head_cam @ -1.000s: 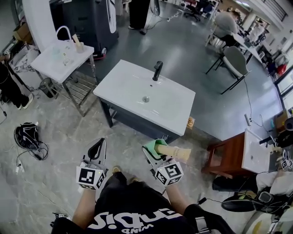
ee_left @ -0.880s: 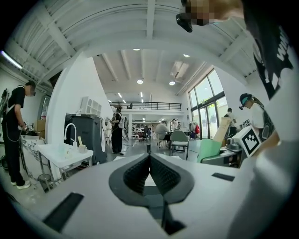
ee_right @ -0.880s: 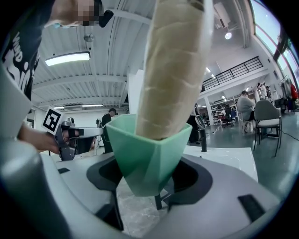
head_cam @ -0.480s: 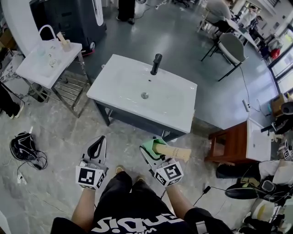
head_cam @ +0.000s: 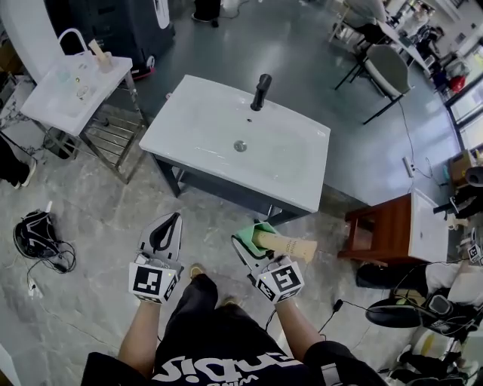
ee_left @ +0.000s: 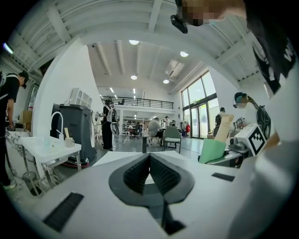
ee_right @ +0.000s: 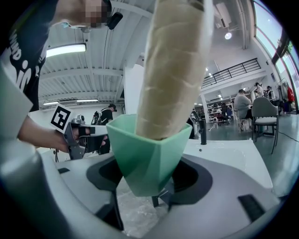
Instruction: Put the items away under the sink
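From my remote seat, I see a small white basin (head_cam: 64, 94) on a metal-framed stand (head_cam: 113, 139) at the far left, with a curved white tap (head_cam: 69, 38) and a cup holding a stick (head_cam: 104, 59) on its top. Behind it stands a dark cabinet (head_cam: 113, 19). On the pale marbled floor tiles (head_cam: 90, 219) at the left lies a black bundle of gear and cables (head_cam: 34, 234). The floor further off is plain grey (head_cam: 226, 53). At the right a wooden stand (head_cam: 377, 230) carries another white basin (head_cam: 426, 226). A grey chair (head_cam: 389, 64) stands at the upper right, and a thin cable (head_cam: 407, 143) trails across the floor below it. In the left gripper view I see tall windows (ee_left: 198, 114) and round ceiling lights (ee_left: 134, 42).
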